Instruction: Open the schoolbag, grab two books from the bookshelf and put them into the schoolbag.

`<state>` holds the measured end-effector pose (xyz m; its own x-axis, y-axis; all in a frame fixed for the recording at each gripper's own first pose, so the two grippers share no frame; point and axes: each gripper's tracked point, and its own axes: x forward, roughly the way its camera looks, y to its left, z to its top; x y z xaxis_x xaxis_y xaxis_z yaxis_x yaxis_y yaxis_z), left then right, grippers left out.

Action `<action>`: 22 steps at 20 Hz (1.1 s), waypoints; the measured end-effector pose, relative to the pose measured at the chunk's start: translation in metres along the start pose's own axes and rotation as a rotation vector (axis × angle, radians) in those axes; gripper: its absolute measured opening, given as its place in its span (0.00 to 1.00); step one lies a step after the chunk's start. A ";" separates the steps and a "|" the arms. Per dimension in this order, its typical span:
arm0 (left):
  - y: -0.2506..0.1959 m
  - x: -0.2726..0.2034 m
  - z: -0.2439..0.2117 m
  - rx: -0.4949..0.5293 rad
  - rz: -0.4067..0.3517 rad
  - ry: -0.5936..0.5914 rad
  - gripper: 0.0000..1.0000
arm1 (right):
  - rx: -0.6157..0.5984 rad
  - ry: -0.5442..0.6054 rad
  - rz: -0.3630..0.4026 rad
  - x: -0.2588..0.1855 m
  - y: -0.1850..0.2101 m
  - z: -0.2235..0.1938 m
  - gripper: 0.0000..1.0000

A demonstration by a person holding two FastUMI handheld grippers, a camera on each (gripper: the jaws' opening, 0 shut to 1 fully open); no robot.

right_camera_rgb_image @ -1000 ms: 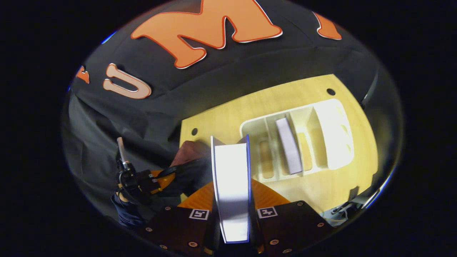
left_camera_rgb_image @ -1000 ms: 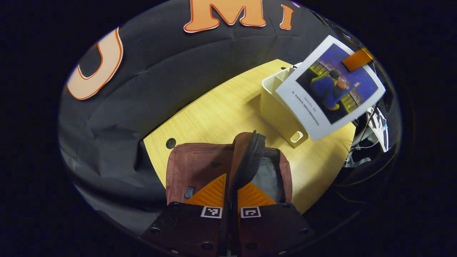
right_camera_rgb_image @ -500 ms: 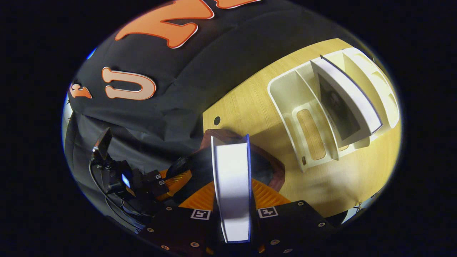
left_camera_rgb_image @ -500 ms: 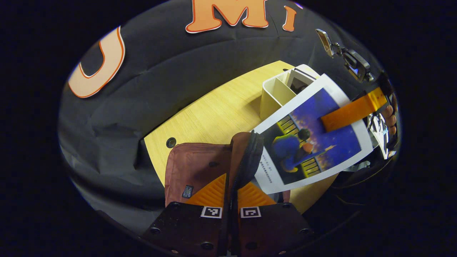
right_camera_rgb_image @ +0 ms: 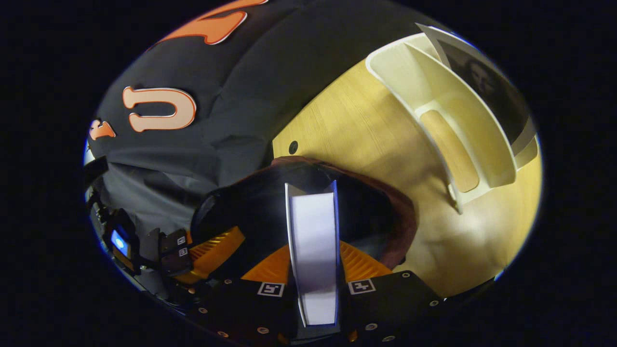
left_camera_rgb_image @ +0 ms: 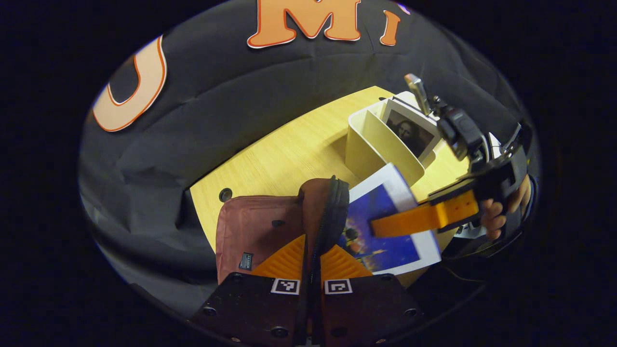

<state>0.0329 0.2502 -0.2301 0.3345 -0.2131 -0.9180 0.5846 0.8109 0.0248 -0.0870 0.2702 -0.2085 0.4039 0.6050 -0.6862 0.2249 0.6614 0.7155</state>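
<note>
The reddish-brown schoolbag (left_camera_rgb_image: 250, 226) lies on the wooden table (left_camera_rgb_image: 289, 154). My left gripper (left_camera_rgb_image: 312, 246) is shut on the bag's raised zipper edge (left_camera_rgb_image: 332, 207) and holds the mouth open. A book with a blue cover (left_camera_rgb_image: 385, 231) hangs tilted at that mouth, its lower corner behind the zipper edge. In the right gripper view, my right gripper (right_camera_rgb_image: 313, 255) is shut on this book (right_camera_rgb_image: 313, 226), page edge up, over the bag's dark opening (right_camera_rgb_image: 260, 197). A second book (left_camera_rgb_image: 409, 130) stands in the white bookshelf (left_camera_rgb_image: 381, 149).
The bookshelf (right_camera_rgb_image: 434, 96) with its dividers stands on the table just beyond the bag, with the second book (right_camera_rgb_image: 487, 82) in a far slot. A hand (left_camera_rgb_image: 501, 212) holds the right gripper at the table's right edge. The table has a round hole (left_camera_rgb_image: 224, 194).
My right gripper has brought the blue book down and across from above the bookshelf to the bag's mouth. My left gripper keeps its hold on the zipper edge, barely moved.
</note>
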 end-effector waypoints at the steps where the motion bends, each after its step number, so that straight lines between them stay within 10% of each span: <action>1: -0.003 0.001 0.001 -0.001 -0.003 -0.006 0.05 | 0.010 -0.002 0.008 0.010 0.000 -0.001 0.33; 14: -0.047 0.006 0.007 0.069 -0.052 -0.082 0.05 | 0.035 -0.030 0.054 0.081 -0.006 -0.003 0.33; 15: -0.047 0.006 0.008 0.060 -0.049 -0.082 0.05 | 0.036 -0.038 0.055 0.082 -0.007 -0.003 0.44; 16: -0.045 0.005 0.008 0.050 -0.043 -0.086 0.05 | 0.035 -0.043 0.044 0.086 -0.008 -0.003 0.22; 20: -0.035 0.003 0.008 -0.002 -0.026 -0.099 0.05 | -0.074 -0.062 -0.033 0.084 -0.007 0.000 0.55; 22: -0.030 0.004 0.005 -0.036 -0.018 -0.102 0.05 | -0.187 -0.041 -0.102 0.072 -0.016 -0.003 0.49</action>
<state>0.0203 0.2217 -0.2326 0.3989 -0.2811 -0.8729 0.5648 0.8252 -0.0076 -0.0643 0.3050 -0.2697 0.4244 0.5149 -0.7448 0.0990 0.7912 0.6034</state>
